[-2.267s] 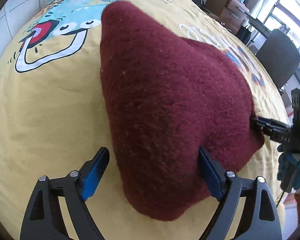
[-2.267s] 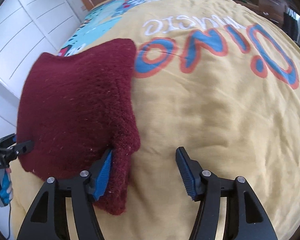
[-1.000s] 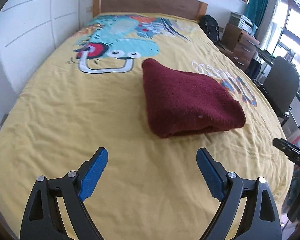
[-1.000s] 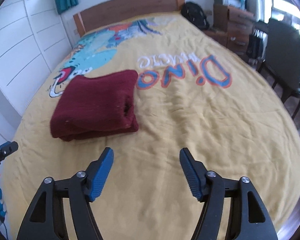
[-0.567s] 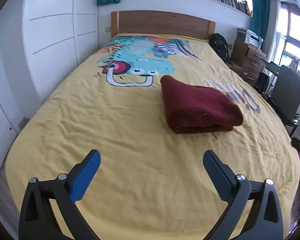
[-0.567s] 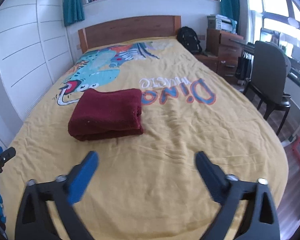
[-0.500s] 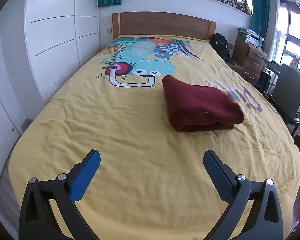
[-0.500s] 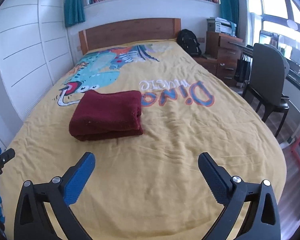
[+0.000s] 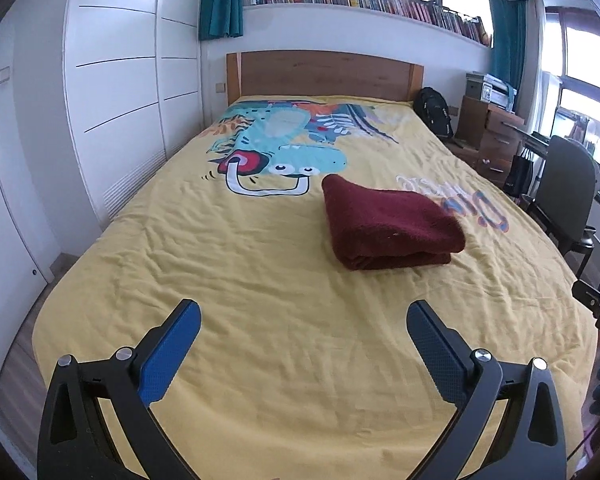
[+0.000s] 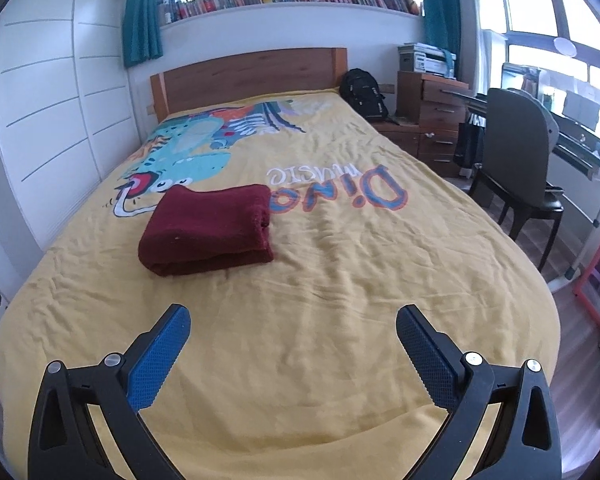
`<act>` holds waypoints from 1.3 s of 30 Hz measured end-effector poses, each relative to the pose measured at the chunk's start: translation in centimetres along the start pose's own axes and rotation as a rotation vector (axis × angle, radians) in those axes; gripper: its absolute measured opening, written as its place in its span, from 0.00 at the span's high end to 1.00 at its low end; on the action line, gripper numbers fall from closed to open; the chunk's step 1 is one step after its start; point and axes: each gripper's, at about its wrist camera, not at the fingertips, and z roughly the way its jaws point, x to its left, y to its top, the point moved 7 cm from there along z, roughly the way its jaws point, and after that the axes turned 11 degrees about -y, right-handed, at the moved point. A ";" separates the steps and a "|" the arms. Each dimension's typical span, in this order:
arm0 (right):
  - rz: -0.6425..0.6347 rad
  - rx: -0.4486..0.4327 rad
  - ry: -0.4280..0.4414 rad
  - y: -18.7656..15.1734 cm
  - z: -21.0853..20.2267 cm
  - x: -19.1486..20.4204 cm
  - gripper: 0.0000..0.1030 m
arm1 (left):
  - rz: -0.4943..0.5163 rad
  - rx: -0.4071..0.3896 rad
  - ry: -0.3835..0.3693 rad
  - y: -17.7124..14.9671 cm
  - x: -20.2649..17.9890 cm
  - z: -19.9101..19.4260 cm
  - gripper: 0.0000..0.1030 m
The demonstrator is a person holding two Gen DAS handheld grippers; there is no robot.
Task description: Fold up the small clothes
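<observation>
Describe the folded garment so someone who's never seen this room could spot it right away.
Find the bed with the yellow dinosaur cover. Near its middle, just below the cartoon dinosaur and left of the "Dino" lettering, lies a folded garment. It is dark maroon and fuzzy, the only loose item there.

- Between and just ahead of both tongs: bare yellow bed cover (image 10: 340, 280), open passage.
- Farther ahead, the folded maroon garment (image 9: 384, 222) is the lone obstacle.
- Right of the right tongs (image 10: 293, 326): chair (image 10: 516, 152) beyond the bed edge.
- Left of the left tongs (image 9: 303, 322): wardrobe (image 9: 112, 92).
</observation>
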 end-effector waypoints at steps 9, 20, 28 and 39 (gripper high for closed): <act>0.009 -0.036 -0.026 -0.2 -1.2 -1.3 0.00 | -0.006 -0.037 -0.009 -0.1 -0.4 -1.5 0.01; 0.010 -0.036 -0.053 -0.9 -1.3 -1.9 0.00 | 0.023 -0.066 0.030 0.0 -0.6 -2.0 0.01; 0.001 -0.041 -0.085 -1.1 -1.1 -2.3 0.00 | 0.017 -0.065 0.029 -0.1 -0.5 -1.8 0.01; -0.004 -0.012 -0.113 -2.1 0.3 -2.6 0.00 | 0.008 -0.072 0.028 -0.1 -0.2 -1.4 0.01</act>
